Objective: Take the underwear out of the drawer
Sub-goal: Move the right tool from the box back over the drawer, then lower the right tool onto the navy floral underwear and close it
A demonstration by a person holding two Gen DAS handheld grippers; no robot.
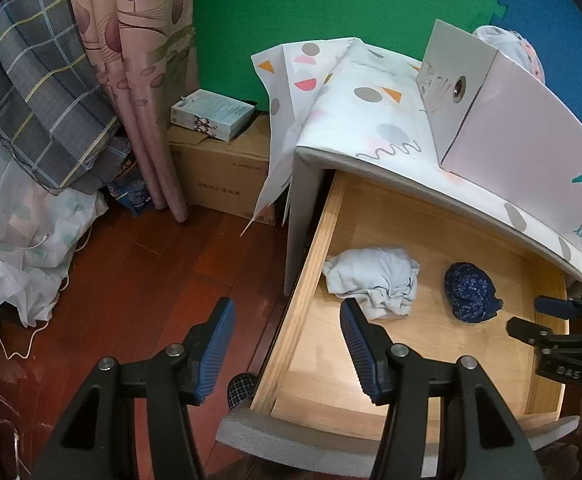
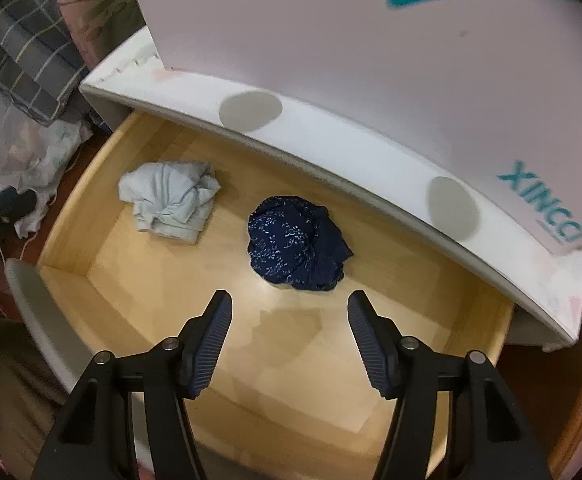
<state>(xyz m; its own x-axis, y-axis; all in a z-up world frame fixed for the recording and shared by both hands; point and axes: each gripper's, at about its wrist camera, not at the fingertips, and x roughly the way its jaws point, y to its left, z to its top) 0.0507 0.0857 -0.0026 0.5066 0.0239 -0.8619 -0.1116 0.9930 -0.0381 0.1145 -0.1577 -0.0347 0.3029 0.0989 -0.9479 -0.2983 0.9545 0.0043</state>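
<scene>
The wooden drawer (image 1: 315, 248) (image 2: 73, 208) stands pulled out. On its floor lie a crumpled pale blue garment (image 1: 373, 280) (image 2: 171, 204) and a balled dark blue patterned underwear (image 1: 471, 292) (image 2: 295, 244), apart from each other. My left gripper (image 1: 287, 320) hangs open above the drawer's left wall, holding nothing; its right finger is near the pale garment. My right gripper (image 2: 289, 312) is open over the bare drawer floor, just in front of the dark blue underwear and not touching it. In the left wrist view the right gripper (image 1: 543, 316) shows at the right edge.
A white box (image 1: 511, 120) sits on the dresser's patterned cloth (image 1: 371, 92), overhanging the drawer's back. The grey drawer front (image 1: 291, 440) is nearest me. Left of the dresser are a cardboard box (image 1: 219, 168), a curtain (image 1: 147, 80), plaid bedding (image 1: 43, 92) and wood floor (image 1: 151, 280).
</scene>
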